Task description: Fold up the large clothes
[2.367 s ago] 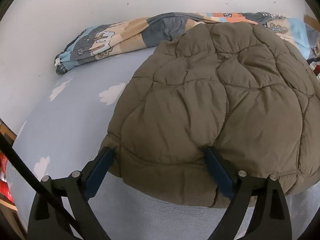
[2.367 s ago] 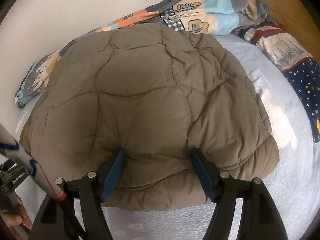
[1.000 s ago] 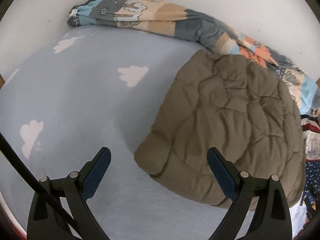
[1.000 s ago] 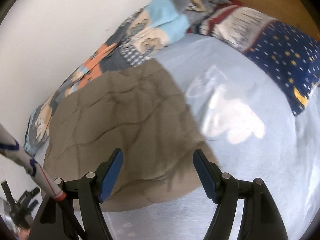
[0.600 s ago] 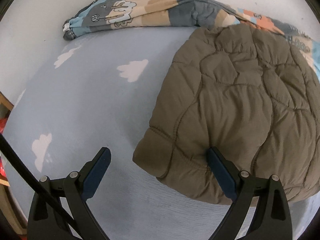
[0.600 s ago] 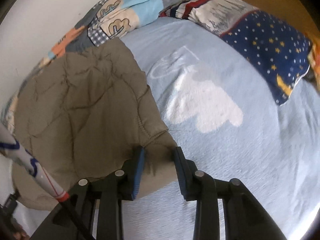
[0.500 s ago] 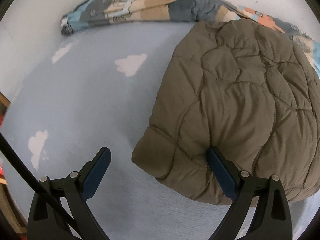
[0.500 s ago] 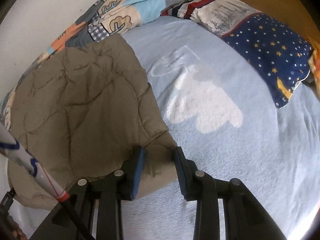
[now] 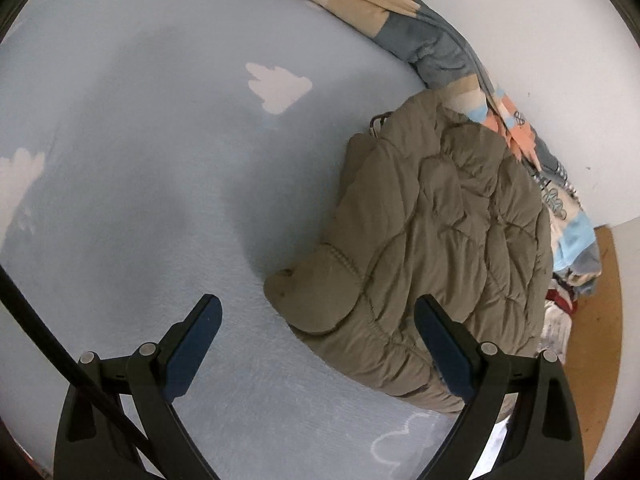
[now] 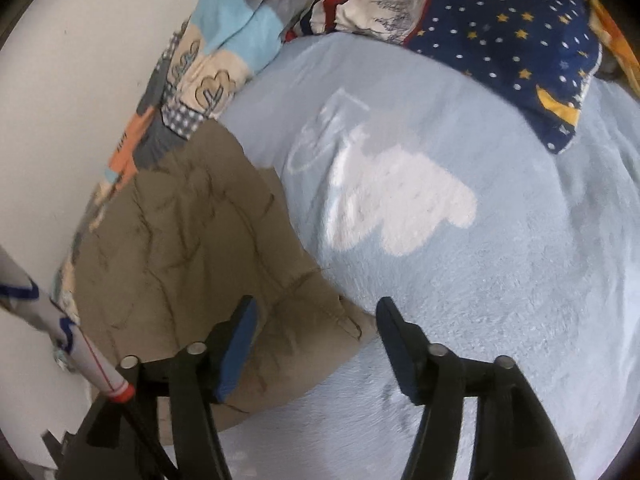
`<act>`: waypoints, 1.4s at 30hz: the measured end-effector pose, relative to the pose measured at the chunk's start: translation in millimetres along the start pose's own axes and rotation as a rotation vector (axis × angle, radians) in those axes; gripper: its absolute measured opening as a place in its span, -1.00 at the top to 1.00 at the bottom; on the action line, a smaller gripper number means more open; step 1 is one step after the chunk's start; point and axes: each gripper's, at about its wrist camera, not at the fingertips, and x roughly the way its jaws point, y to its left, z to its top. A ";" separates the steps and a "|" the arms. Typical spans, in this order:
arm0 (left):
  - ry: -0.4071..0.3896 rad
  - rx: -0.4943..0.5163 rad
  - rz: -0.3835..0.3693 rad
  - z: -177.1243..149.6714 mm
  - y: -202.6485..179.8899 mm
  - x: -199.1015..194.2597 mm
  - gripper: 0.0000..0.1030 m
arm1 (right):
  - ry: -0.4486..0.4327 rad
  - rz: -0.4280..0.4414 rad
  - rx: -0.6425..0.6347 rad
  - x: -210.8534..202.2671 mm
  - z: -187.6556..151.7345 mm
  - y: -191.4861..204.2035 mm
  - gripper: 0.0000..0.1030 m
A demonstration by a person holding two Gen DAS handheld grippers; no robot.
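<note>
A folded olive quilted puffer jacket (image 9: 440, 240) lies on the light blue bed sheet (image 9: 160, 200), close to the wall. My left gripper (image 9: 316, 320) is open, hovering over the jacket's near left corner, its right finger over the jacket's edge. In the right wrist view the jacket (image 10: 192, 248) lies at the left, and my right gripper (image 10: 316, 320) is open, its fingers on either side of the jacket's near right corner and holding nothing.
A patchwork blanket (image 9: 400, 12) is bunched along the white wall (image 10: 80, 60). A navy star-print pillow (image 10: 504, 28) and a striped cloth (image 10: 360, 4) lie at the head of the bed. A wooden headboard (image 9: 592, 340) is at the right.
My right gripper was shut on the jacket's corner and has opened. My left gripper has drawn back and turned, staying open. The jacket stays folded on the bed.
</note>
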 end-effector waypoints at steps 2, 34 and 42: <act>-0.013 -0.029 -0.015 -0.2 4.7 -4.5 -0.87 | 0.009 0.027 0.038 -1.3 -1.1 -5.7 -0.35; 0.052 -0.147 -0.139 -6.5 12.9 25.3 -0.87 | 0.124 0.180 0.296 28.1 -18.6 -33.3 -0.55; 0.016 -0.146 -0.171 -5.9 9.5 27.0 -0.87 | 0.122 0.220 0.319 36.9 -24.0 -28.1 -0.59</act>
